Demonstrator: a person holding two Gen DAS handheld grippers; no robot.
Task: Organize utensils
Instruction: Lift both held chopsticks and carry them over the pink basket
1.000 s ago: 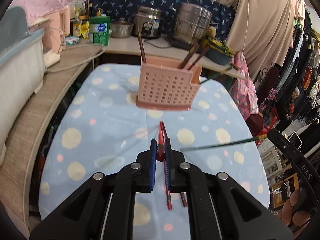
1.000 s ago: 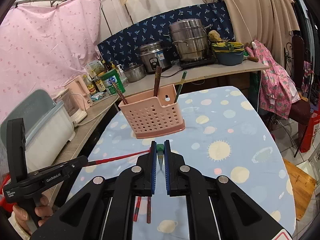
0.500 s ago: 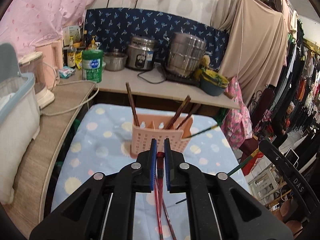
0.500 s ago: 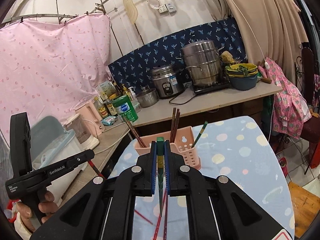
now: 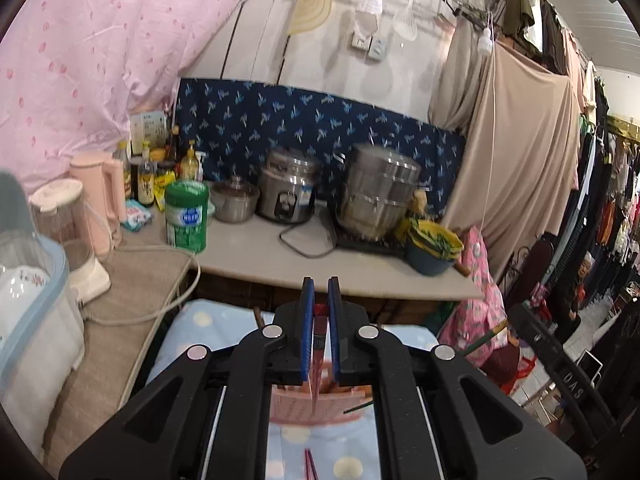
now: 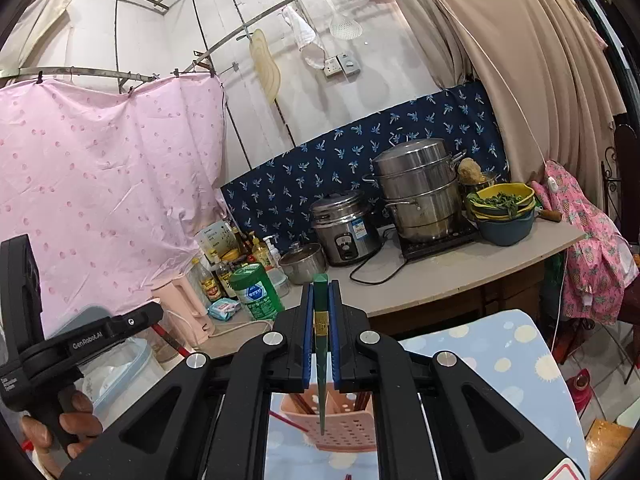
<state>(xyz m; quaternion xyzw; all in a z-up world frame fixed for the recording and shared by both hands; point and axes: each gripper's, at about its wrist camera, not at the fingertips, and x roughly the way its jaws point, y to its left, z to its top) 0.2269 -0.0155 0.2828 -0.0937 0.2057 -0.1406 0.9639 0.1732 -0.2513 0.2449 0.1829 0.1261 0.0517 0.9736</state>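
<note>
Two hand-held grippers each clench one chopstick, left [image 5: 319, 304] red [image 5: 318, 340], right [image 6: 321, 304] green [image 6: 321, 340], above one pink basket [image 6: 344, 432].

We see matt pink perforated plastic in the basket [image 6: 344, 428], standing on a smooth printed tablecloth [image 6: 500, 360]. Behind the basket, the stacked steamer pot [image 6: 420, 188] and rice cooker [image 6: 346, 226] are shiny brushed metal, backed by a patterned navy cloth [image 6: 360, 160].
</note>
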